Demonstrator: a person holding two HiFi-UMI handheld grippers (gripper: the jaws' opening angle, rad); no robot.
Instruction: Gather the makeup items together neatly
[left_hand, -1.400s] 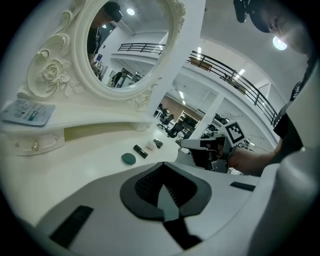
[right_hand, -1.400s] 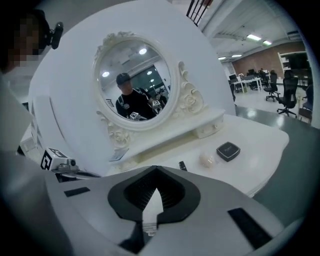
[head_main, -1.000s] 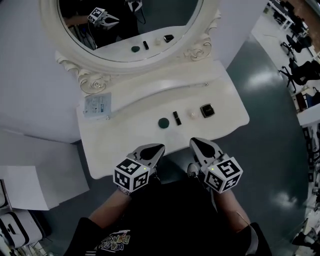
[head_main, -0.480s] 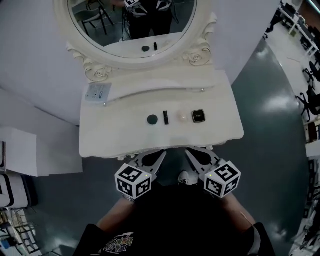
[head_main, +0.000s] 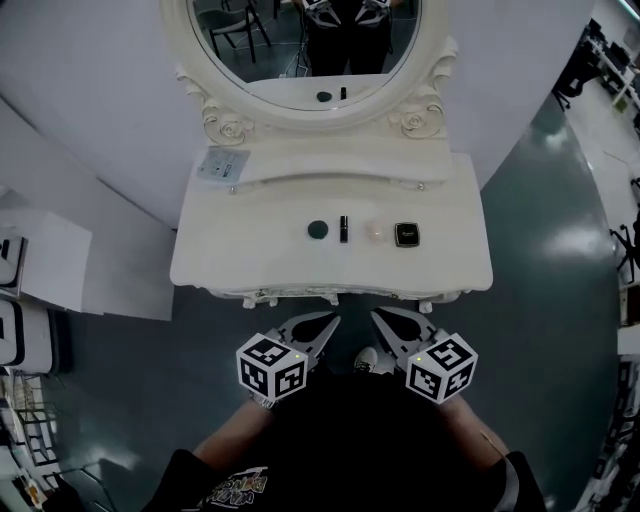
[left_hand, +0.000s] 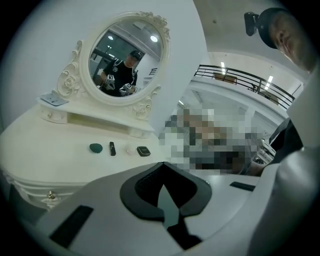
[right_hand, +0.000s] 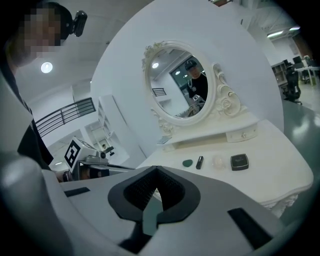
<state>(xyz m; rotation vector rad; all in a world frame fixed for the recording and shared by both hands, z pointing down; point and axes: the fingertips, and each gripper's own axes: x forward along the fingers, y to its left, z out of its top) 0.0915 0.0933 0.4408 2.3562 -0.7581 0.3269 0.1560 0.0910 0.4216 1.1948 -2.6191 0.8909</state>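
The makeup is four small bits in a line across the middle of the white dressing table, straight out in front of both grippers. Going from the left gripper's side to the right's, there's a dark green round thing, a black lipstick, a pale round piece and a black square compact. They sit near each other but aren't touching.

The left gripper and right gripper both hang over the floor on the near side of the table's front edge. Their tips angle in toward each other. Both have their jaws pressed together with nothing in them.

Past the row, further from the grippers, there's a raised shelf with a small card at its left end. Behind that is an ornate oval mirror that reflects the person.

The floor is glossy grey-green and the wall is plain white. Some white boxes sit way off to the left gripper's side, and a shoe pokes out between the two grippers.
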